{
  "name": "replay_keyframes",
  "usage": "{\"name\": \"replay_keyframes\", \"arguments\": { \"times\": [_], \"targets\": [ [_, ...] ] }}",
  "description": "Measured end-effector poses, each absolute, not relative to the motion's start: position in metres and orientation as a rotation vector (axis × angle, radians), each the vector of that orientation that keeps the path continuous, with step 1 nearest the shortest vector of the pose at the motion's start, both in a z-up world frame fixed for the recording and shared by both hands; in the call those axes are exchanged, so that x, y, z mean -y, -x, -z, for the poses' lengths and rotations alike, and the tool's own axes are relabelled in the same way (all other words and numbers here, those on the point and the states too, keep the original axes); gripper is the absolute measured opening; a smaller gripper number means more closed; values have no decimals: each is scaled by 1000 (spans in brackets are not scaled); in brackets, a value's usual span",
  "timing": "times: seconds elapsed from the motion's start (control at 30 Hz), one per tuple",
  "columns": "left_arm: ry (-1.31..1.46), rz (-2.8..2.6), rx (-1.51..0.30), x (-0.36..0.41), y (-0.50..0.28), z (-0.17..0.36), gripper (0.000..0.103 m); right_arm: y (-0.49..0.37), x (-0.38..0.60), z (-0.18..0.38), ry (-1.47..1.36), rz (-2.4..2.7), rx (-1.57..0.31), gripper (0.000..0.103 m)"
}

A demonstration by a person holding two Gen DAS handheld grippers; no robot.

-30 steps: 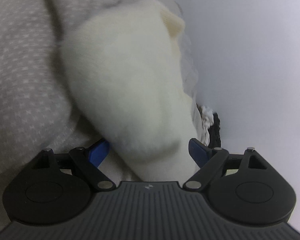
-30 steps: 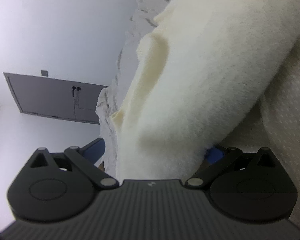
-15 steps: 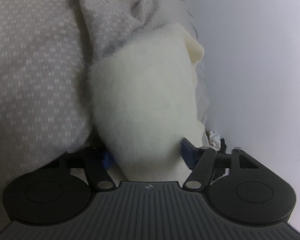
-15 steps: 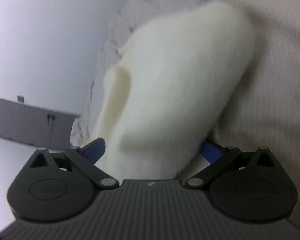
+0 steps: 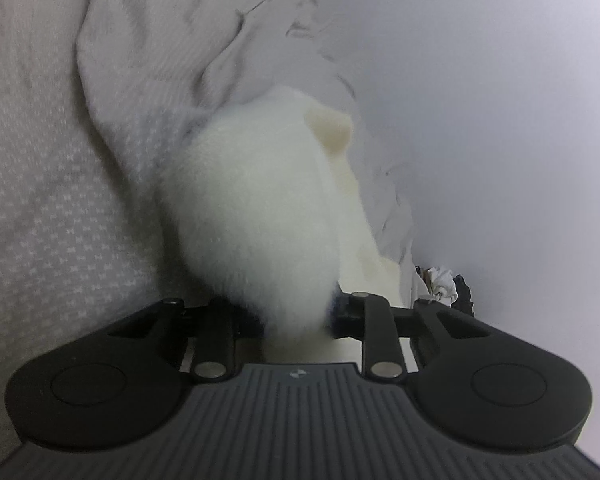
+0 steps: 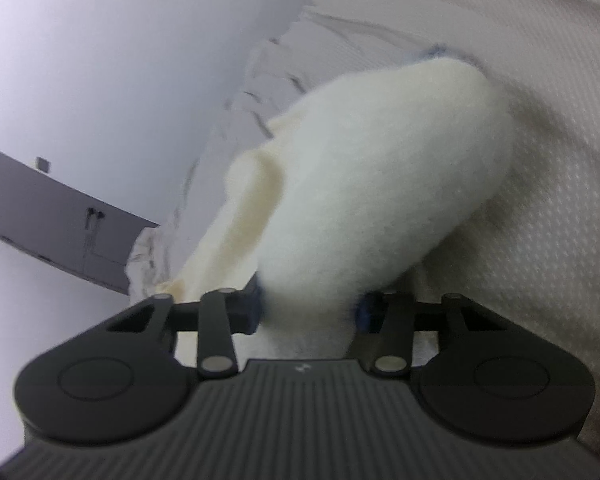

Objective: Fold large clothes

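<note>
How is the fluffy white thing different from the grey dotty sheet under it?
The fluffy white garment is cream and fuzzy; the grey patterned bedsheet is grey with small white marks and smooth. The garment is bunched between the closing pads of the left gripper and right gripper; the bedsheet lies spread and wrinkled, ungripped. Both are soft cloth.

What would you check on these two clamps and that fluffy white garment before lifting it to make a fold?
1. Fluffy white garment sits between the left hand-held gripper jaws, which are closing: ok.
2. Same garment between the right hand-held gripper jaws, also closing: ok.
3. Both grips fully tight: cannot tell, the fleece hides the pads.
4. No patterned bedding caught in either grip: cannot tell.
5. Garment lies smooth for a neat fold: not ok, it is bunched.
6. Wall stands clear of the left gripper: ok.
</note>
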State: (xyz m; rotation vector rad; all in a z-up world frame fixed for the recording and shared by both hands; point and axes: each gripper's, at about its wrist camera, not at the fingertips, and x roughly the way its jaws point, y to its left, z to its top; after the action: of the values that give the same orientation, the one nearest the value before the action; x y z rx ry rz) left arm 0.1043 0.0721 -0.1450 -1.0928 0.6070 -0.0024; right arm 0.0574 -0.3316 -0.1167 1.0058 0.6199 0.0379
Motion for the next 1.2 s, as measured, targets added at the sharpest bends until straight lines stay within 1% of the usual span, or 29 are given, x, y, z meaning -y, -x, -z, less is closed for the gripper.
{"name": "replay_keyframes", "arguments": {
  "times": [0.2,0.3,0.5,0.6,0.7,0.77,0.8,0.87,0.93,1.0,1.07,1.1,1.13,1.2],
  "targets": [
    [1067,12,-597,-75,-73,122,28,-50,328,92,-944,-85,-582,43],
    [1073,17,-611,-67,-53,110,28,-37,332,74,-913,-102,-599,43],
    [1029,47,-577,-56,15,79,28,8,340,49,-923,-145,-607,43],
    [1036,53,-582,-54,39,74,29,27,343,42,-918,-152,-612,43],
    [1025,53,-601,-53,47,77,30,33,340,43,-897,-142,-624,43],
    [1039,62,-596,-55,48,77,35,34,339,45,-892,-136,-624,44],
    [1046,65,-594,-56,47,76,37,34,339,47,-899,-132,-629,44],
    [1049,80,-583,-58,46,72,46,34,339,47,-917,-131,-637,45],
    [1047,98,-565,-57,42,67,50,32,342,47,-941,-136,-633,48],
    [1042,115,-545,-56,36,61,52,27,345,41,-950,-142,-620,51],
    [1017,126,-530,-54,30,52,52,22,345,34,-949,-156,-599,59],
    [1001,131,-523,-52,25,47,53,20,345,32,-950,-170,-588,66],
    [990,134,-520,-52,20,44,53,15,345,30,-953,-181,-582,70],
    [969,136,-519,-50,8,37,53,3,344,27,-956,-190,-584,72]
  ]
}}
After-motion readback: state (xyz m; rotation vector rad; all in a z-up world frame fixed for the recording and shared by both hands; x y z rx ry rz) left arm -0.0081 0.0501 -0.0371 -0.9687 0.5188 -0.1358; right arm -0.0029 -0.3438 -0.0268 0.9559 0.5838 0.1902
